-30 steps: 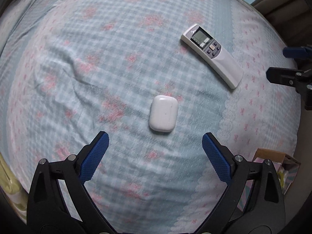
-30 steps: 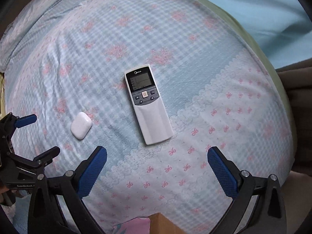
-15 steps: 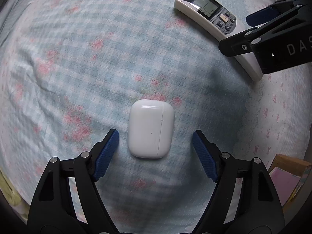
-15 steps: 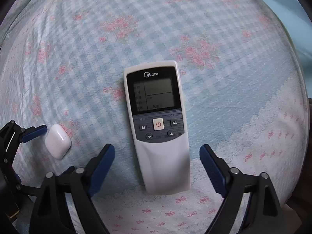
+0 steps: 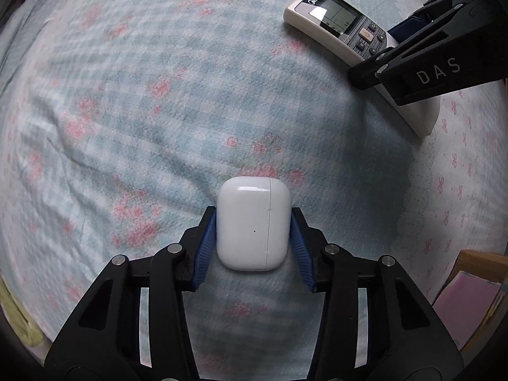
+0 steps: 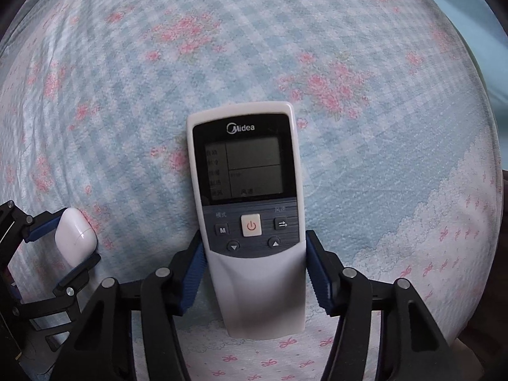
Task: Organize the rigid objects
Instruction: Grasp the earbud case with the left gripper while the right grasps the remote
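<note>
Left wrist: left gripper (image 5: 253, 241) clamped on earbud case (image 5: 253, 222); right gripper (image 6: 254, 265) closed against remote (image 6: 250, 209), both on bed (image 5: 127, 111).

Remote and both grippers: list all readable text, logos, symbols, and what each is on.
"Midea" with logo: top of the remote control, above its screen.
"M": left button on the remote.
Power symbol: orange-marked centre button.
Arrow symbol: right button; up and down triangles on the two buttons below.
Chinese labels on the screen and over the buttons: too blurred to read.
"DAS": side of the right gripper.
Earbud case: no text.
</note>
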Action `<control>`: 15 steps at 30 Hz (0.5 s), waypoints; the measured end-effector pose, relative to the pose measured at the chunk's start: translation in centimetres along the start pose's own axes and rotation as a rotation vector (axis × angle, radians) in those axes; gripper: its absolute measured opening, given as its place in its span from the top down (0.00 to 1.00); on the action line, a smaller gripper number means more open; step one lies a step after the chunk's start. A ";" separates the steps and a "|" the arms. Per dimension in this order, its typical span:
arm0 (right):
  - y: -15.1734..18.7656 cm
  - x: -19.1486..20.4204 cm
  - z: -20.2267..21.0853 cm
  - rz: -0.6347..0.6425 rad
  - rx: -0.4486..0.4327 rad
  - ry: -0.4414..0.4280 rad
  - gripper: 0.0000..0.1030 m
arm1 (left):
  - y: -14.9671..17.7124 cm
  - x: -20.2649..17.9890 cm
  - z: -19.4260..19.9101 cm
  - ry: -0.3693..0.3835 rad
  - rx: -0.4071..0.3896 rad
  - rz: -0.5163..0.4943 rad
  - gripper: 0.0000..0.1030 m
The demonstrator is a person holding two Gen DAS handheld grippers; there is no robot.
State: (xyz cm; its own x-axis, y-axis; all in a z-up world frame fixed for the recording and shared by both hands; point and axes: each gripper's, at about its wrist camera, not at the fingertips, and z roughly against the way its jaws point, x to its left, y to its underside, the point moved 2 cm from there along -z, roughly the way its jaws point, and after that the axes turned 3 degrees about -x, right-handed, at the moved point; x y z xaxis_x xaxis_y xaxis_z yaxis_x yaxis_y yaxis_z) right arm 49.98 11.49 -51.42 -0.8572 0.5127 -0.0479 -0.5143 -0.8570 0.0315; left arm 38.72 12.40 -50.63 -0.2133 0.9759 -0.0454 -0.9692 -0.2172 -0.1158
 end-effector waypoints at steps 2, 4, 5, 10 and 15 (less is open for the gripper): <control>0.3 0.2 0.2 -0.009 -0.001 0.001 0.47 | 0.0 0.0 0.1 0.002 -0.002 -0.001 0.60; 0.4 0.5 0.5 -0.014 -0.001 -0.002 0.47 | 0.0 0.2 0.4 0.011 -0.006 0.006 0.60; 0.4 0.5 0.6 -0.018 -0.002 -0.004 0.47 | 0.4 0.9 0.7 0.017 -0.010 0.009 0.60; 1.7 -0.2 2.0 -0.057 -0.021 -0.028 0.47 | -0.1 1.7 2.7 0.054 -0.045 0.021 0.60; 3.4 -0.4 4.7 -0.151 -0.070 -0.076 0.47 | -0.4 2.4 5.7 0.093 -0.087 0.031 0.60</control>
State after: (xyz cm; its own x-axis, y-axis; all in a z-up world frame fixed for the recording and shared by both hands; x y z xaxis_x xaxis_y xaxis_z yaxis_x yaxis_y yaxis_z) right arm 48.43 8.58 -46.59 -0.7711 0.6360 0.0289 -0.6367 -0.7701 -0.0404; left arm 37.84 14.96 -45.09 -0.2263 0.9637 -0.1418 -0.9473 -0.2516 -0.1983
